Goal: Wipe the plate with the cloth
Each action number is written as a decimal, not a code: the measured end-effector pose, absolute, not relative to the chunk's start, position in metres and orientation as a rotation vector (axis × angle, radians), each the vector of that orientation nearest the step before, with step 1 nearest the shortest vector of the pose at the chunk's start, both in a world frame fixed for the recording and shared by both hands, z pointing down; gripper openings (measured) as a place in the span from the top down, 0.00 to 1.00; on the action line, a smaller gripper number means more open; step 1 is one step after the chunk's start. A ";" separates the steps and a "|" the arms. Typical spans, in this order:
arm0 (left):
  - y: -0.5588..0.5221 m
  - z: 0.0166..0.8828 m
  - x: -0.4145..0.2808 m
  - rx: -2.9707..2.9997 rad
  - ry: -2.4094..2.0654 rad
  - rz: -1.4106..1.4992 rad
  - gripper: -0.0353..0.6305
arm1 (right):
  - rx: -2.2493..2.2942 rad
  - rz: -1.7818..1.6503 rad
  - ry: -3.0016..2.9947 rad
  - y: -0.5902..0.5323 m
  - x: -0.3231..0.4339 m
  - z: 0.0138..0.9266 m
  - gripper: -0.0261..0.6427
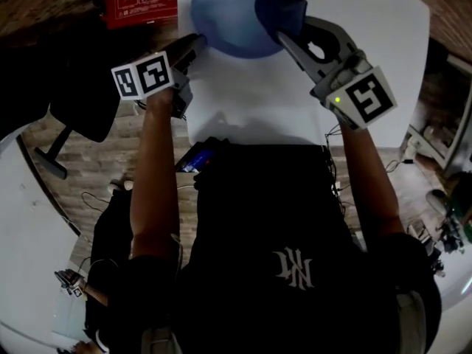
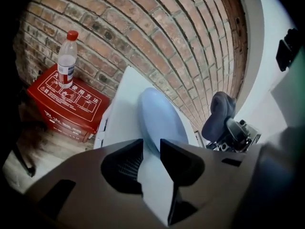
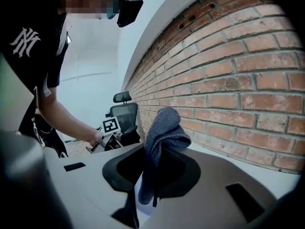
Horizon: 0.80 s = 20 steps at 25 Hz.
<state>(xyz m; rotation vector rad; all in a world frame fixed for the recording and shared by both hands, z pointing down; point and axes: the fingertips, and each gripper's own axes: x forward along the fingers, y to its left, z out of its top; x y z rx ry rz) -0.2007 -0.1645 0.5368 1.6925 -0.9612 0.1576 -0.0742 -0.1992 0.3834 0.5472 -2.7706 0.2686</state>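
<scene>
A light blue plate (image 1: 228, 17) lies on the white table (image 1: 369, 21) near its far edge. My left gripper (image 1: 195, 46) stands open at the plate's near left rim. In the left gripper view the plate (image 2: 159, 118) reaches toward the gap between the parted jaws (image 2: 151, 149), and the pads do not press on it. My right gripper (image 1: 284, 35) is shut on a dark blue cloth (image 1: 280, 6), which it holds over the plate's right side. In the right gripper view the cloth (image 3: 162, 137) stands bunched up between the jaws and hangs down below them.
A red box (image 1: 144, 2) with a plastic bottle (image 2: 66, 61) on top stands on the floor left of the table. A brick wall (image 3: 228, 80) runs behind the table. A black office chair (image 3: 125, 113) stands on the left side.
</scene>
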 end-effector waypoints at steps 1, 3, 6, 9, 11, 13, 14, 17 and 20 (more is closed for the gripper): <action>-0.166 0.535 -0.199 1.688 -0.954 0.142 0.79 | 0.530 0.265 -2.776 -0.201 -0.078 0.385 0.83; -0.167 0.533 -0.196 1.682 -0.946 0.132 0.79 | 0.501 0.258 -2.785 -0.205 -0.086 0.387 0.83; -0.168 0.537 -0.196 1.674 -0.961 0.187 0.78 | 0.475 0.248 -2.801 -0.212 -0.097 0.388 0.83; -0.169 0.539 -0.194 1.651 -0.967 0.185 0.78 | 0.447 0.246 -2.801 -0.215 -0.106 0.392 0.83; -0.169 0.540 -0.195 1.633 -0.969 0.179 0.82 | 0.421 0.270 -2.794 -0.216 -0.112 0.400 0.83; -0.170 0.539 -0.196 1.617 -0.970 0.170 0.83 | 0.406 0.298 -2.784 -0.218 -0.119 0.407 0.83; -0.170 0.538 -0.196 1.614 -0.971 0.165 0.83 | 0.399 0.307 -2.773 -0.219 -0.122 0.411 0.83; -0.169 0.538 -0.194 1.615 -0.971 0.140 0.84 | 0.360 0.329 -2.718 -0.219 -0.139 0.427 0.83; -0.167 0.539 -0.194 1.598 -0.972 0.113 0.84 | 0.309 0.284 -2.695 -0.218 -0.168 0.439 0.83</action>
